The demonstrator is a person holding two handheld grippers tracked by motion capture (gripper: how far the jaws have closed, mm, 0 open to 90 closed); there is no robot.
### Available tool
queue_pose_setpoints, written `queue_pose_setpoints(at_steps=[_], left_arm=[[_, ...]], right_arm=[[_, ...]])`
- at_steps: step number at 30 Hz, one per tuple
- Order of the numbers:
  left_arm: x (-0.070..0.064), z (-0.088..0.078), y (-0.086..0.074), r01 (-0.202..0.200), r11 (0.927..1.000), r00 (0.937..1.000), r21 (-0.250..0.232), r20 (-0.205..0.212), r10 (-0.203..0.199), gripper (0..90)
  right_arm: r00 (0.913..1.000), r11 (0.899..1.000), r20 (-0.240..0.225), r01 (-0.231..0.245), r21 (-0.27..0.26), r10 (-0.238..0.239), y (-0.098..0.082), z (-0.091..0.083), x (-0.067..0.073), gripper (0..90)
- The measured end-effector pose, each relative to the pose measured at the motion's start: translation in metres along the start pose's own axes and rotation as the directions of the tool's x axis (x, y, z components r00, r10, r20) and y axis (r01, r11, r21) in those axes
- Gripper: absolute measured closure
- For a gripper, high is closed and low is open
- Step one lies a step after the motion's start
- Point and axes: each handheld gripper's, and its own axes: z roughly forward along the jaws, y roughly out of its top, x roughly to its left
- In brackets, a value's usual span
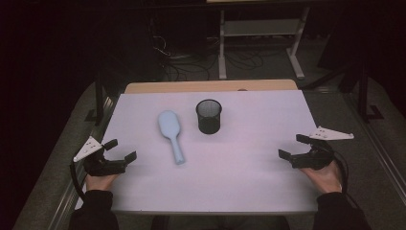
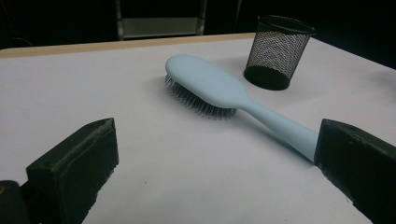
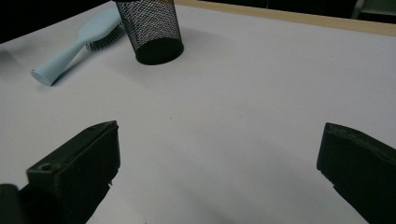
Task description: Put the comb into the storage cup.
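A light blue hairbrush (image 1: 171, 134) lies bristles down on the white table top (image 1: 239, 172), its handle toward the near side. A black mesh cup (image 1: 209, 116) stands upright just to its right. My left gripper (image 1: 120, 150) rests open at the table's left edge, with the hairbrush (image 2: 224, 93) and the mesh cup (image 2: 278, 51) ahead of it in the left gripper view. At the right edge my right gripper (image 1: 291, 146) is open too; the right gripper view has the mesh cup (image 3: 152, 30) and the hairbrush (image 3: 77, 44) beyond its empty jaws.
The white sheet covers a wooden table whose far edge (image 1: 210, 86) shows bare. Past it lie cables and the legs of a white frame (image 1: 258, 43) on a dark floor. A dark post (image 1: 99, 103) stands off the left side.
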Motion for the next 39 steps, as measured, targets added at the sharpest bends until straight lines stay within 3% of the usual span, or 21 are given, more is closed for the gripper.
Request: queue_pose_setpoints(at_steps=[8,30,39], left_arm=[[-0.002,0.001,0.001,-0.016,0.9998,0.9999,0.009,-0.006,0.016,0.0],[-0.007,-0.002,0.005,-0.014,0.9998,0.9994,0.012,0.03,0.014,0.0],[-0.01,0.001,0.017,-0.049,0.9986,0.9982,0.022,0.035,0.048,0.0]], right_arm=[[1.0,1.0,-0.003,0.006,-0.002,-0.006,0.0,-0.001,0.001,0.0],[0.9995,1.0,-0.032,-0.006,-0.003,0.006,-0.002,-0.005,0.003,0.0],[0.9994,1.0,-0.034,-0.009,0.01,0.009,-0.004,-0.002,0.004,0.0]])
